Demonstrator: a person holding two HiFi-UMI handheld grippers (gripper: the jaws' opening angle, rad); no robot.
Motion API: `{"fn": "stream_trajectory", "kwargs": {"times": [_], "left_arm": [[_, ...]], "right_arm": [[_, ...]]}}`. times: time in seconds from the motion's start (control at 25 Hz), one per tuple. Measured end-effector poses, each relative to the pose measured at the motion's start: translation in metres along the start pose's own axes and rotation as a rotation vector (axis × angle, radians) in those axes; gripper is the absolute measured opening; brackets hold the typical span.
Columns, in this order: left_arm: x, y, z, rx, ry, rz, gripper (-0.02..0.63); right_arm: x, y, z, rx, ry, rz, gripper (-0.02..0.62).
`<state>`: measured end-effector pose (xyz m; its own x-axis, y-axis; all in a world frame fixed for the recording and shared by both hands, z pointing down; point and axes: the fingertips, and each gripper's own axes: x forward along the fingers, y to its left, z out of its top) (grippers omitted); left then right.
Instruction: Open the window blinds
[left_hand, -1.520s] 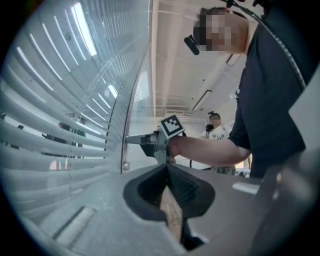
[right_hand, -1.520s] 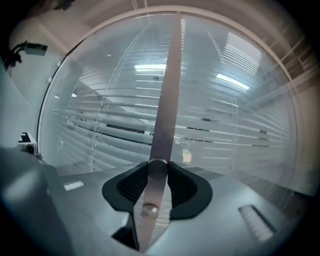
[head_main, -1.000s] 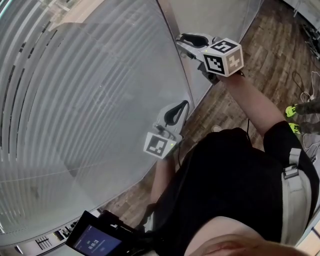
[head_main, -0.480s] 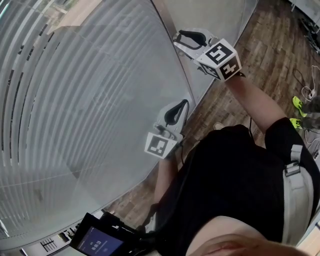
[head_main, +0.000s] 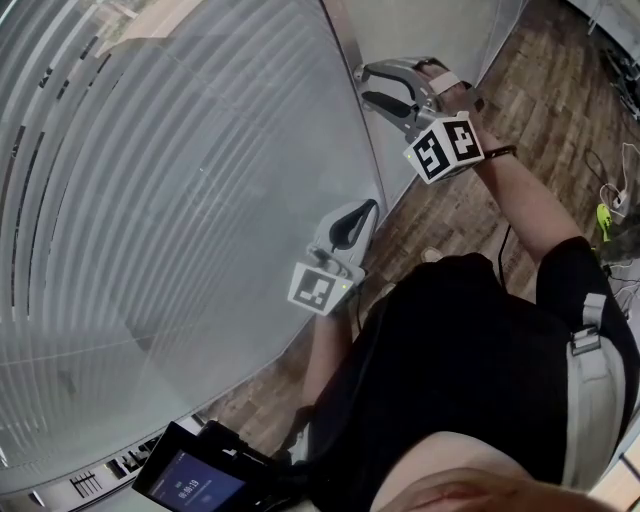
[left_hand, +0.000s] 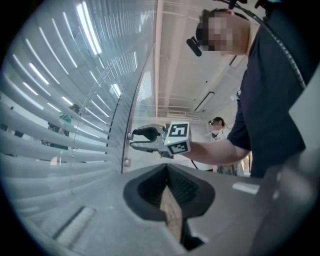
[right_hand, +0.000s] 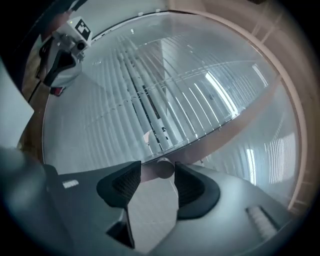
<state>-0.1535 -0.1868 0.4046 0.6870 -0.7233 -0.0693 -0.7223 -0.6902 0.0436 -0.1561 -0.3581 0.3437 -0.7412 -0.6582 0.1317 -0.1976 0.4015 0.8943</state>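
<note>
Right fingers (right_hand: 192, 187), ribbed black, just parted wide about round pale knob (right_hand: 162, 168); left fingers (left_hand: 150, 187) closed, empty

Brown wood-plank floor (head_main: 540, 80) meets a pale partition wall (head_main: 440, 30), cables (head_main: 622, 170) lying nearby.

Blinds (head_main: 150, 200): pale grey-white slats in horizontal stripes. Floor (head_main: 540, 80) at 1 o'clock: brown wood planks. Left gripper (head_main: 372, 206) and right gripper (head_main: 362, 85): grey, black pads, white cubes with black square markers. Shirt (head_main: 460, 370): black.
</note>
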Motion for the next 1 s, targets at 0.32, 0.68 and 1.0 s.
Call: {"fn": "stream_trajectory", "kwargs": {"times": [0.32,0.68,1.0], "left_arm": [[0.0009,-0.0013,-0.0007,-0.002,0.006,-0.006,0.003],[-0.0002,0.0028,0.0001,0.003,0.002,0.009,0.003],[-0.0006,0.0025,-0.0005,-0.001,0.005,0.008,0.003]], "right_arm": [[0.0045,-0.0041,-0.0014,-0.218,0.02,-0.004,0.218],[0.0071,-0.0037,-0.0048,-0.334,0.041,-0.023,0.129],[0.0069,-0.0063,-0.0016,-0.216,0.035,-0.014,0.127]]}}
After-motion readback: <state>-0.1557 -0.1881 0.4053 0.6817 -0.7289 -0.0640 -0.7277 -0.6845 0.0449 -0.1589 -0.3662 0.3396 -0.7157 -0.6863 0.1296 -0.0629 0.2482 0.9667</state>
